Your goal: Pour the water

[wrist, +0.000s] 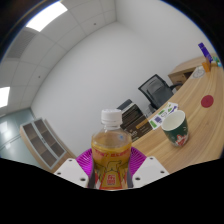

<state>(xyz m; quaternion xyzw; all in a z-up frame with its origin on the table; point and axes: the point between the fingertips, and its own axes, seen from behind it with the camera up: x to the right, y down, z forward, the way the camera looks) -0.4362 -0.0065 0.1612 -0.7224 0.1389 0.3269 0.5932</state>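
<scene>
You've got the bottle (111, 150) clamped between the gripper (111, 176) fingers; both pads (84, 161) look pressed on its sides around the label, so call it a firm grasp. Bottle reads upright relative to the fingers, white cap (110, 118) apparently still on top, amber liquid inside, not clear water, so go with what you see.

The whole view is rolled: the table (190, 100) slants up and away to one side, so you're carrying the bottle lifted and tilted off level. Can't tell whether its base touches anything; it's hidden below the fingers.

The cup (175, 126), a paper one with a green pattern, stands on the table beyond the fingers and off to the side, near but apart from the bottle. Its mouth is open and faces up. A pink disc (207, 101) lies further along the table past the cup. Chair (155, 92) sits behind the table.

Step, my read: transport phase, bottle grasped and heading to the cup, pour not started. Nothing shows in the cup yet from here.

Next you need to bring the bottle neck over the cup rim, then roll your wrist toward the cup. Check that cap first; if it's sealed, nothing pours. Keep the squeeze steady, the bottle looks soft-walled.
</scene>
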